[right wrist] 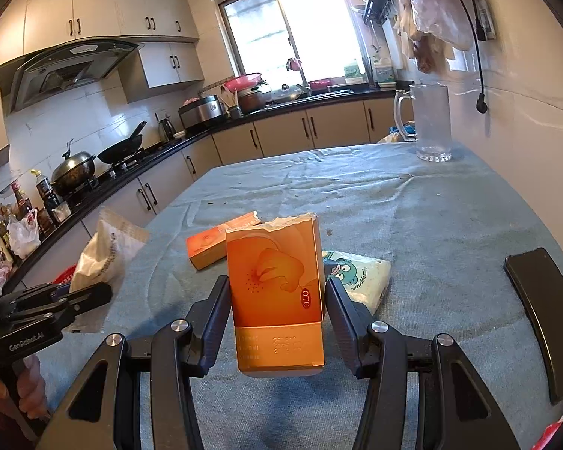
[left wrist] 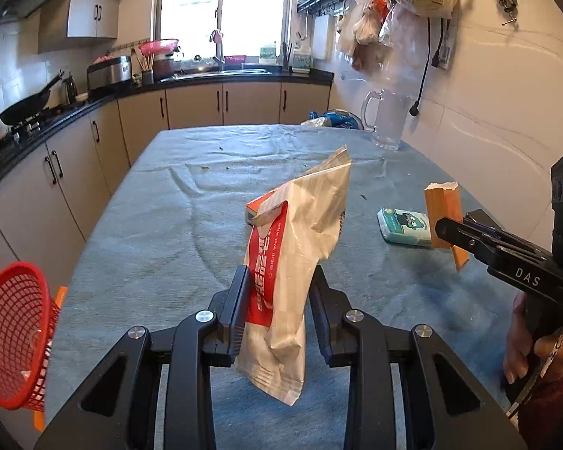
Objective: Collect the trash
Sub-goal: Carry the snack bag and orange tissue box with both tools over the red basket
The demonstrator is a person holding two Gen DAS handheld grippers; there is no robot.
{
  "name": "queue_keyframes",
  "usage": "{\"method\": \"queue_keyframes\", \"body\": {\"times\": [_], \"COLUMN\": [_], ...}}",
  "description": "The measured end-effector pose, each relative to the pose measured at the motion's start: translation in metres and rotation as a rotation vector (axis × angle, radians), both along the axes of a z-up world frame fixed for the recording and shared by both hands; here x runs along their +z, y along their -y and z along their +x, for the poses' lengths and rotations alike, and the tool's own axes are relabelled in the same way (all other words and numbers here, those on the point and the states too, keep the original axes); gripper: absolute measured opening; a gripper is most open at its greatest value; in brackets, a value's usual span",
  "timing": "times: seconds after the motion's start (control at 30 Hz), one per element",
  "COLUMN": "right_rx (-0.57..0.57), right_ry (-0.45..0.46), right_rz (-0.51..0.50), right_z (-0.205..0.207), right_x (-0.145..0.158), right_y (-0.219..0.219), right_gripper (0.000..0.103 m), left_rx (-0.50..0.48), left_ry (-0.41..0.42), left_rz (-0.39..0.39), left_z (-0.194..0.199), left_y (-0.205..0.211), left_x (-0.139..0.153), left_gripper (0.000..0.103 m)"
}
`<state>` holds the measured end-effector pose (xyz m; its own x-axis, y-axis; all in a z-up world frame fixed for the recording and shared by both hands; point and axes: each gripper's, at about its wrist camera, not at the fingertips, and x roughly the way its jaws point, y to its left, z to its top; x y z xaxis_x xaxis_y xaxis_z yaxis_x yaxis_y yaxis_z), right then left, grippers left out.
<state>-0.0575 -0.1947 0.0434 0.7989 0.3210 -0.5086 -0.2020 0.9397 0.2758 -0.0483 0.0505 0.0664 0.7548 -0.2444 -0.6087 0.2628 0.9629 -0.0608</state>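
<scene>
Both claws are loaded: the left claw [left wrist: 277,300] is clamped on a bag [left wrist: 300,232], the right claw [right wrist: 277,322] on a torn box [right wrist: 277,292], both held above the bench [left wrist: 150,225]. Beside the torn box, a second box [right wrist: 214,243] and a tissue pack [right wrist: 360,273] remain. The red basket [left wrist: 15,333] at the bench's left edge looks nearly empty.

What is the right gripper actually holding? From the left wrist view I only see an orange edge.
Observer: An orange box with a torn top, marked OTC. The right gripper is closed on its two sides.
Operator: Anything on the table to its right?
Observer: Yes, a flat black object lies near the right edge of the table.
Operator: Is the second orange box, behind my packet, intact?
Observer: The second orange box lies flat, and its far end looks torn open too.
</scene>
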Motion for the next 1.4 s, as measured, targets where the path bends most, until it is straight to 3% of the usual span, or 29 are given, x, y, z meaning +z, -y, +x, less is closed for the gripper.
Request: {"method": "queue_keyframes", "body": {"times": [1.4], "right_rx": [0.205], "right_ry": [-0.074], "right_rz": [-0.022], "right_z": [-0.017], "right_x": [0.029], "right_y": [-0.111], "right_gripper": [0.055], "left_rx": [0.135], "left_ry": [0.078], "left_rz": [-0.100], "left_z": [-0.034], "left_y": [-0.083], "left_x": [0.008], "left_gripper": [0.030]}}
